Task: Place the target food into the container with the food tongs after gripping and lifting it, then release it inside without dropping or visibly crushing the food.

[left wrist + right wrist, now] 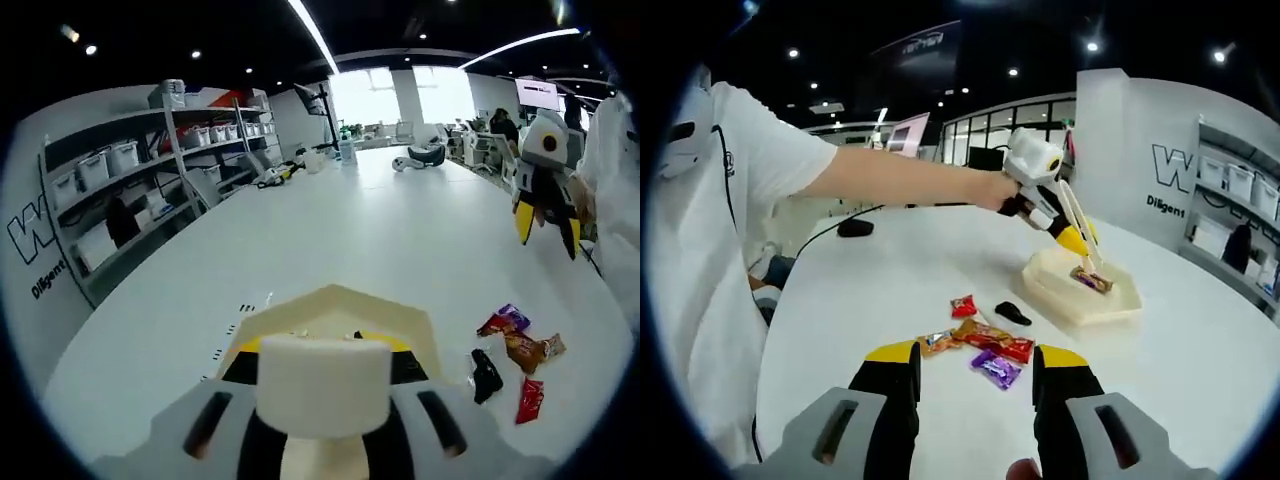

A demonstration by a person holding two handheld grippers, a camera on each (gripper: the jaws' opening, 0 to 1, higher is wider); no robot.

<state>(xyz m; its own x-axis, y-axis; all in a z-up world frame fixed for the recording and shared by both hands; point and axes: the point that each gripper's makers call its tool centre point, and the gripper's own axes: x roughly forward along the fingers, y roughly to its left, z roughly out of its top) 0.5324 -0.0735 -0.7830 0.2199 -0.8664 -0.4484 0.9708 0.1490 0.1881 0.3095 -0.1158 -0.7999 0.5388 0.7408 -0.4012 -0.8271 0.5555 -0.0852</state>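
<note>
— Candy bar, where is it?
— Inside the cream container, pinched by the tongs that the left gripper clamps.
— And the right gripper?
— Jaws spread wide, holding nothing, over loose wrapped snacks on the white table.
— The left gripper view?
— It adds storage shelves along the wall.

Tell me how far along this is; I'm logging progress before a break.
Done: one wrapped snack already lies in the cream container. In hand: the left claw sits over that container holding tongs at the snack; whether it has let go is unclear. Left: the loose wrapped snacks on the white table, in front of the open right claw.
</note>
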